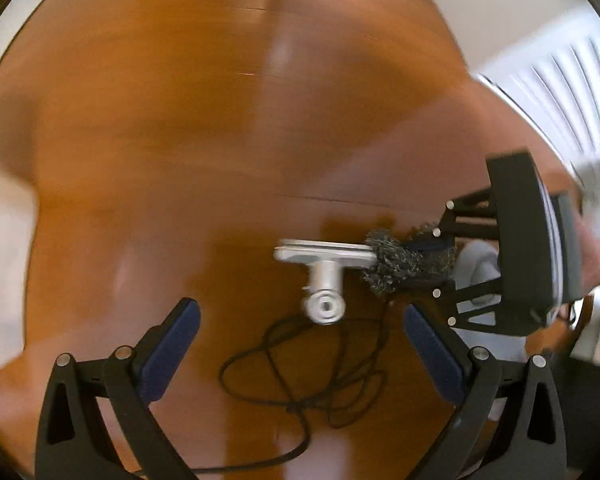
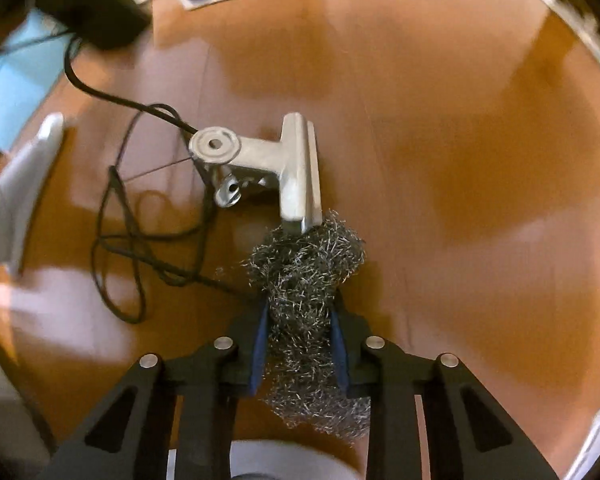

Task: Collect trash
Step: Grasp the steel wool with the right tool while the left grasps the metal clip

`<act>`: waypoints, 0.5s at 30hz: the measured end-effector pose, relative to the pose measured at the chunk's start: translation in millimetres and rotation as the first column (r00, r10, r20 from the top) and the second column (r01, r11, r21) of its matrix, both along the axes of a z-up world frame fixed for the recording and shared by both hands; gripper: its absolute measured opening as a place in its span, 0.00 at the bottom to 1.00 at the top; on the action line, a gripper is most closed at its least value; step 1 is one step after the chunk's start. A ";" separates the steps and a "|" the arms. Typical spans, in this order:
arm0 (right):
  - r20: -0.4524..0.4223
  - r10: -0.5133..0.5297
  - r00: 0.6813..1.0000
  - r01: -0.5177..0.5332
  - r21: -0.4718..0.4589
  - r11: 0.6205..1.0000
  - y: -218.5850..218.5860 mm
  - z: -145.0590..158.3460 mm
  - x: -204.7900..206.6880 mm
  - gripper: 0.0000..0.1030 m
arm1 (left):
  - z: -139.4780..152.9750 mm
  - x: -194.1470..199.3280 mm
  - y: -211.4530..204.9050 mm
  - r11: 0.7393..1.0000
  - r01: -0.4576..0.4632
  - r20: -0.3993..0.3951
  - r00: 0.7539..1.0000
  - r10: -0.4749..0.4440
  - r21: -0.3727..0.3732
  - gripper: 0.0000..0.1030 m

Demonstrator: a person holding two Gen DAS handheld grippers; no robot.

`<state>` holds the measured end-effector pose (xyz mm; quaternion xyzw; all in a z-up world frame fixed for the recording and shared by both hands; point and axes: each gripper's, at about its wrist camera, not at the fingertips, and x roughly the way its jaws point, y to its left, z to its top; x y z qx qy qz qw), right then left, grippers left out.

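My right gripper (image 2: 300,344) has its jaws pinched narrow on the steel wool (image 2: 306,280), blue pads pressed into both sides of the wad. Only my right wrist view shows that squeeze up close, and that the wool's far end touches the wide end of the metal clip (image 2: 284,164). From the left wrist view I see the same grip side-on, the right gripper (image 1: 428,256) pointing steeply down at the counter (image 1: 180,140). My left gripper (image 1: 300,344) has its jaws wide, nothing between them, above the black cord (image 1: 300,376) looped beside the clip (image 1: 324,268). The counter is glossy orange-brown wood. At the right edge of the left view stand white vertical slats (image 1: 572,92), blurred; I cannot tell what they belong to.
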<state>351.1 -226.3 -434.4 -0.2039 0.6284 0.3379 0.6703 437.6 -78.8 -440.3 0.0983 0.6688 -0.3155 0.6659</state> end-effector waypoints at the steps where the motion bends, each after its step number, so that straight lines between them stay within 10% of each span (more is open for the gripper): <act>1: -0.005 -0.019 1.000 0.019 -0.004 1.000 -6.1 0.0 -5.3 0.28 | -3.3 -4.7 -7.1 1.000 0.026 0.008 1.000 -0.026 0.007 1.00; 6: -0.040 -0.108 0.993 0.109 0.039 0.993 -29.5 2.8 -9.8 0.28 | -22.7 -15.4 -28.1 0.996 0.069 0.018 0.997 -0.071 0.064 0.99; 10: -0.033 -0.159 0.987 0.161 0.061 0.985 -52.1 7.5 -13.0 0.27 | -37.7 -13.9 -39.4 0.991 0.056 -0.002 0.998 -0.056 0.122 0.59; 15: -0.039 -0.226 0.973 0.229 0.083 0.970 -56.9 16.1 -25.6 0.28 | -56.8 -17.6 -49.9 0.991 0.019 -0.060 0.998 -0.011 0.134 0.59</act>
